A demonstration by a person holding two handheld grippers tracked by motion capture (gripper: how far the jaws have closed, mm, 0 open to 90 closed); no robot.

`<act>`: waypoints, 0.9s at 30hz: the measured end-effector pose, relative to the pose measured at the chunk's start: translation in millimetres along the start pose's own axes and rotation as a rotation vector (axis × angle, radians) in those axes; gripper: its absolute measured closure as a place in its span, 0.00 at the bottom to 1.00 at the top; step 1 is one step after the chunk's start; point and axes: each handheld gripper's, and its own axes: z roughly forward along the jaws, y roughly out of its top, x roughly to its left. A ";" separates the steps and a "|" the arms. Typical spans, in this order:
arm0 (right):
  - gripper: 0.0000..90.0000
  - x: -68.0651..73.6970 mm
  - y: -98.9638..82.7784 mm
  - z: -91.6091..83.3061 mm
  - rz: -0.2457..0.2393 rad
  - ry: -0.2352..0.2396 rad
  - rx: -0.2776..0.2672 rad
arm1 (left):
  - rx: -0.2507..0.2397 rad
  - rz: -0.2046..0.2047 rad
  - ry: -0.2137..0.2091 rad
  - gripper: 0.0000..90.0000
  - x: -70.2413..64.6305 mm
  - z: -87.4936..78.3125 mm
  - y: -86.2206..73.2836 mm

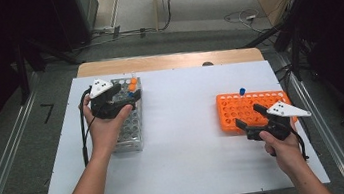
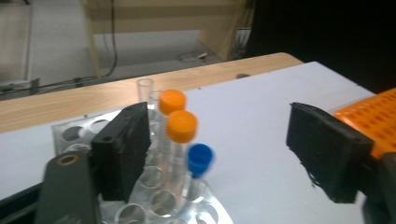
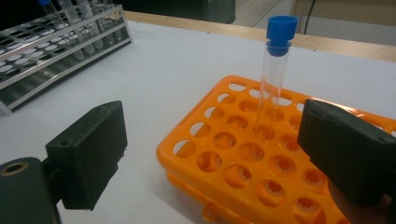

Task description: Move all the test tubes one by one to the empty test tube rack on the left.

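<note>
A white table [image 1: 186,140] carries two racks. On its left side stands a clear rack [image 1: 130,117], long and narrow, with rows of round holes. On its right side lies a flat orange rack [image 1: 242,108], also full of holes.

The left gripper [image 1: 127,97] hovers over the far end of the clear rack, held in the person's left hand [image 1: 105,126]. Its jaws stand spread apart with nothing pinched between them. In the left gripper view a blue-capped tube [image 2: 198,163] stands in a hole of the clear rack between the jaws, close to the left one, and I cannot tell whether it touches that jaw. Just behind it stand two orange-capped tubes [image 2: 180,128] and some uncapped ones.

The right gripper [image 1: 249,117] hangs over the near edge of the orange rack, in the right hand [image 1: 283,150]. Its jaws are also spread wide and hold nothing. A second blue-capped tube [image 3: 275,70] stands upright in the far part of the orange rack, clear of both jaws.
</note>
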 end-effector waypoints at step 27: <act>0.79 -17.0 -2.4 59.5 0.060 -0.221 0.064 | -0.016 0.028 -0.237 0.02 -63.6 -51.7 -50.7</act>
